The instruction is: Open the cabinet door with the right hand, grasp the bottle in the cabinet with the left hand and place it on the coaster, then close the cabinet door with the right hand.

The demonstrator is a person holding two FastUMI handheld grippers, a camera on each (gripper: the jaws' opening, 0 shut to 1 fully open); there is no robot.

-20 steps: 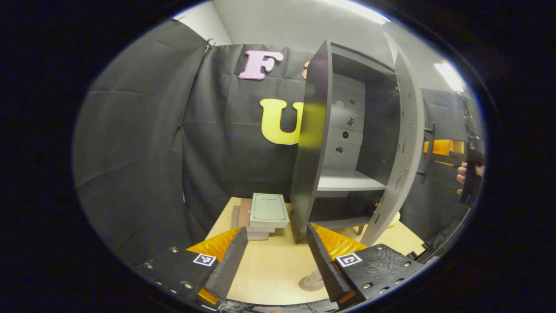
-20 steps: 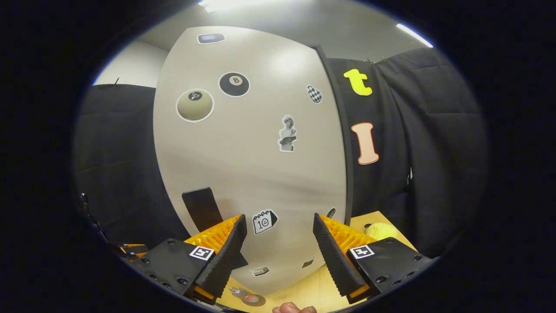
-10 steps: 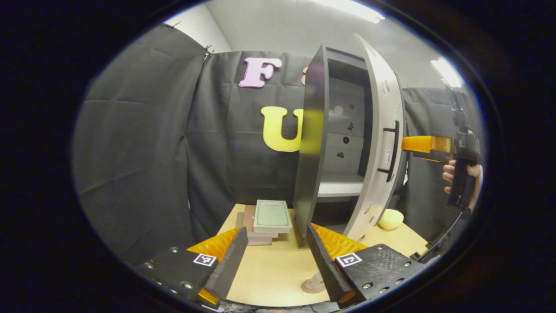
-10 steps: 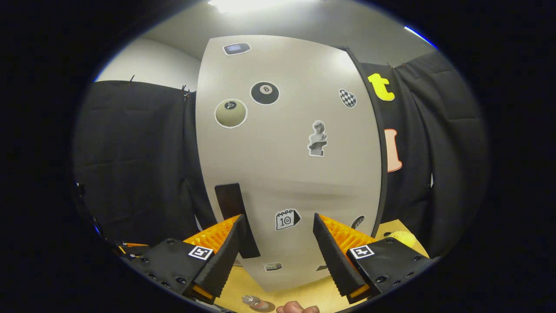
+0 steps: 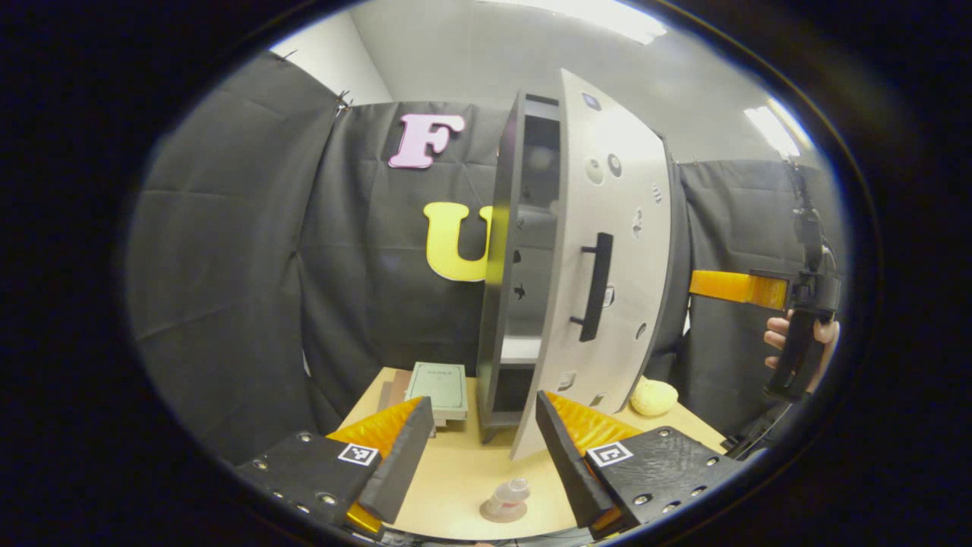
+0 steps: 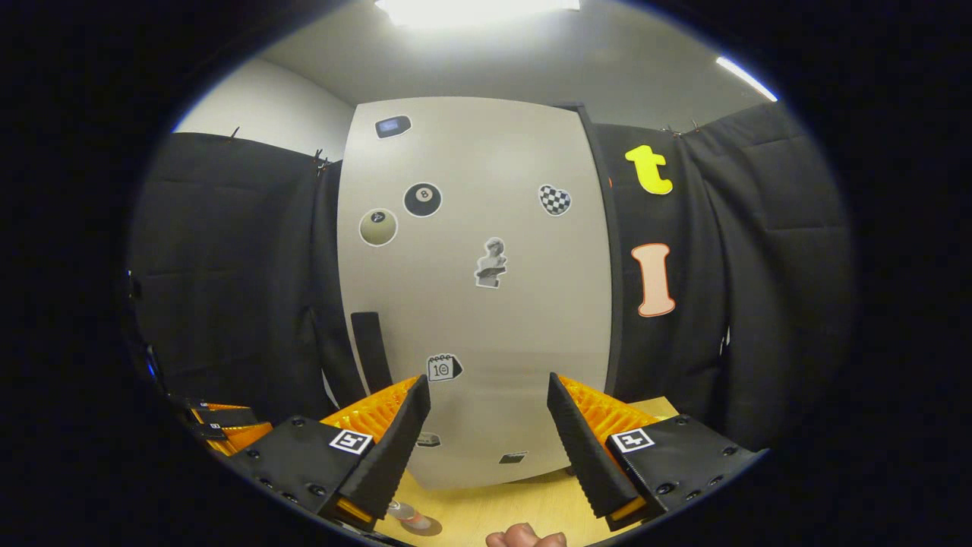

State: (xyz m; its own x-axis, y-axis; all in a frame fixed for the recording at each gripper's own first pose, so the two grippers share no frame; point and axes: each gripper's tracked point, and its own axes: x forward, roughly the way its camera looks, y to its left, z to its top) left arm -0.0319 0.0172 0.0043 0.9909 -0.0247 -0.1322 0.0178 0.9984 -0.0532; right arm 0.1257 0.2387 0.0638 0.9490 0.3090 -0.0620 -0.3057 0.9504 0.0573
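The dark cabinet [image 5: 497,304] stands on the wooden table [image 5: 456,471]. Its pale sticker-covered door [image 5: 615,251] [image 6: 486,304] is nearly shut, with a narrow gap left at the handle side. The black handle [image 5: 592,287] [image 6: 370,351] is free. A small clear bottle [image 5: 509,492] [image 6: 408,516] stands upright on the round coaster [image 5: 497,515] near the table's front edge. My left gripper [image 5: 478,448] hovers open above the bottle, holding nothing. My right gripper [image 6: 486,433] [image 5: 729,287] faces the door's front, open and empty, a little off its surface.
A stack of books [image 5: 437,384] lies left of the cabinet. A pale yellow lump [image 5: 654,396] sits on the table to its right. A hand [image 5: 797,334] holds the right gripper. The left gripper [image 6: 220,425] shows at the left of the right gripper view.
The cabinet door has swung from wide open to nearly shut. The right gripper followed it, then ended farther from its face. The left gripper stayed open and shifted slightly.
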